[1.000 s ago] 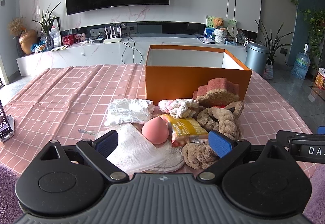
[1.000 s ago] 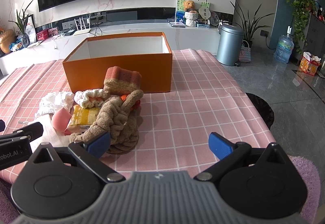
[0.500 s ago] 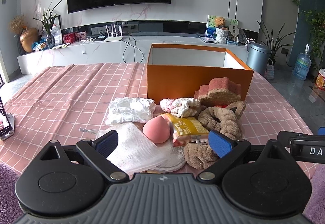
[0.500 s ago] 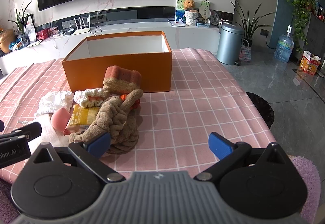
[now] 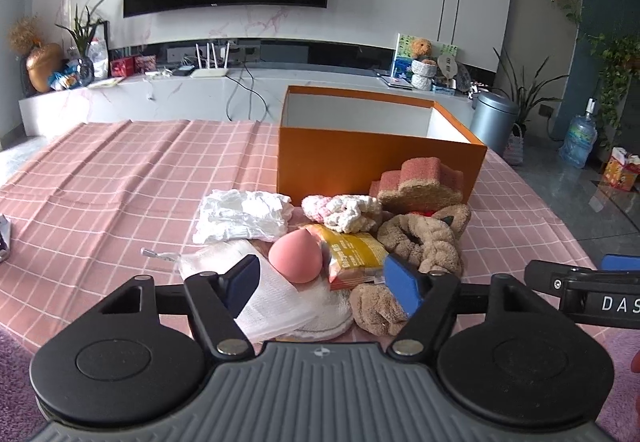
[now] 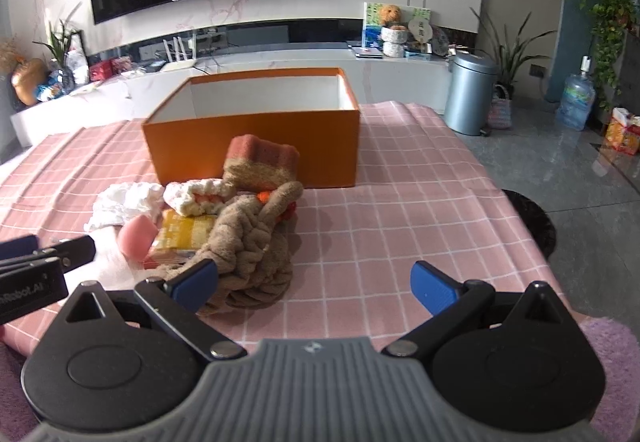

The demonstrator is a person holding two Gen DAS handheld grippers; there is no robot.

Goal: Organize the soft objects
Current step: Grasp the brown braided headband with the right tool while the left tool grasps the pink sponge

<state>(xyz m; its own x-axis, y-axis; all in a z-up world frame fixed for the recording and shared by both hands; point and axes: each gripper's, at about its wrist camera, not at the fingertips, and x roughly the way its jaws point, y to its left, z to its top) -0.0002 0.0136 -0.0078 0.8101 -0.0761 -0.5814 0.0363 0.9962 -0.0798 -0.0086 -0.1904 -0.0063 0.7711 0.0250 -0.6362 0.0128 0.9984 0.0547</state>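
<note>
The left gripper (image 5: 326, 284) is hovering low over the near edge of the worktop (image 5: 120, 193), its fingers (image 5: 242, 278) closing, with the white gauze cloth (image 5: 276, 302) and the pink egg-shaped sponge (image 5: 295, 256) lying below the gap, nothing pinched. The right gripper (image 6: 314, 284) is holding its fingers (image 6: 434, 288) spread wide over bare pink checked cloth, its left finger overlapping the brown plush braid (image 6: 252, 242). Just past the sponge a yellow snack packet (image 5: 354, 256) is lying against the braid. Behind these, a crumpled white cloth (image 5: 240, 215), a pink-and-white knitted piece (image 5: 342, 209) and a red-topped scouring sponge (image 5: 420, 183) are sitting in a loose heap. Farther back, just beyond the heap, the open orange box (image 5: 360, 161) is standing upright, none of the soft things inside it as far as its visible walls show.
</note>
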